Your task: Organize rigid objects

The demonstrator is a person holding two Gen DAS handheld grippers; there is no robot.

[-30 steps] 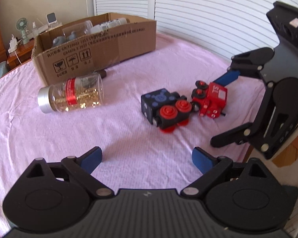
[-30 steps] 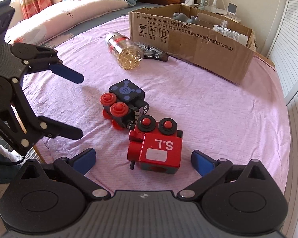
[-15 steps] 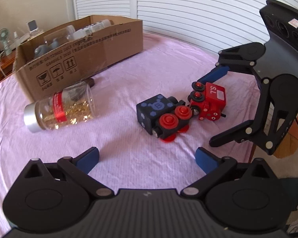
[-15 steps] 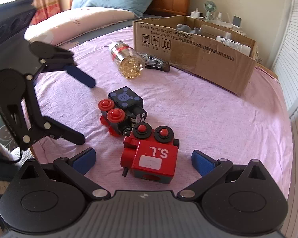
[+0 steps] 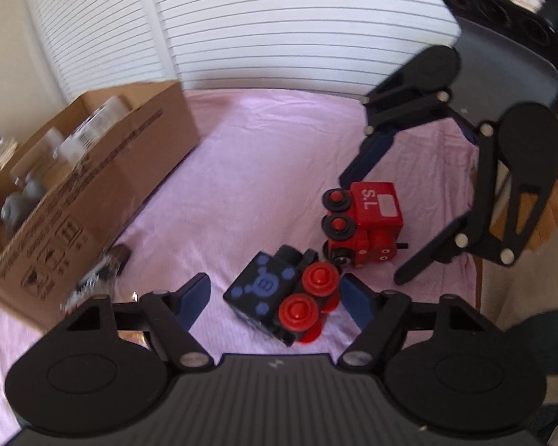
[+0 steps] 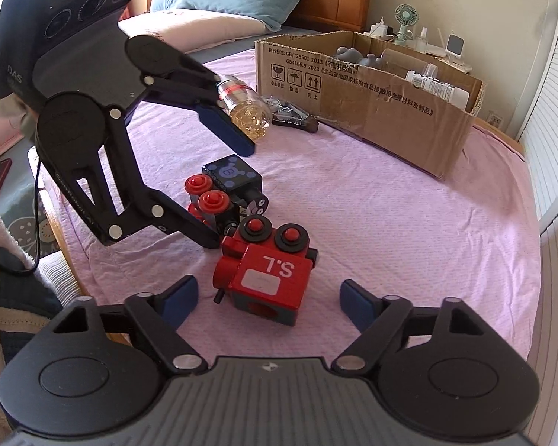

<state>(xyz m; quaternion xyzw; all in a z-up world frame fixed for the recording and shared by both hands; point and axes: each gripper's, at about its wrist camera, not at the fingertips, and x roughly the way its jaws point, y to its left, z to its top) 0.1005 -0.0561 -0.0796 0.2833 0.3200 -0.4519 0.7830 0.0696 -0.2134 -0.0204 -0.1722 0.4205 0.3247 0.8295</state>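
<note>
A black toy train car (image 5: 275, 297) with blue dots and red wheels lies on the pink cloth, touching a red toy engine (image 5: 364, 228) marked "S.L". My left gripper (image 5: 275, 297) is open with the black car between its fingers. My right gripper (image 6: 268, 299) is open with the red engine (image 6: 268, 275) between its fingers. In the right wrist view the black car (image 6: 230, 189) sits between the left gripper's fingers (image 6: 227, 130). In the left wrist view the right gripper (image 5: 383, 215) straddles the red engine.
An open cardboard box (image 6: 368, 100) with bottles and grey items stands at the back of the cloth. A clear jar (image 6: 243, 106) with gold contents and a dark packet (image 6: 294, 113) lie in front of it. The bed's edge is at the left (image 6: 70, 223).
My left gripper moved forward and to the right until its fingers came around the black car. My right gripper came lower and closer around the red engine. Neither toy moved.
</note>
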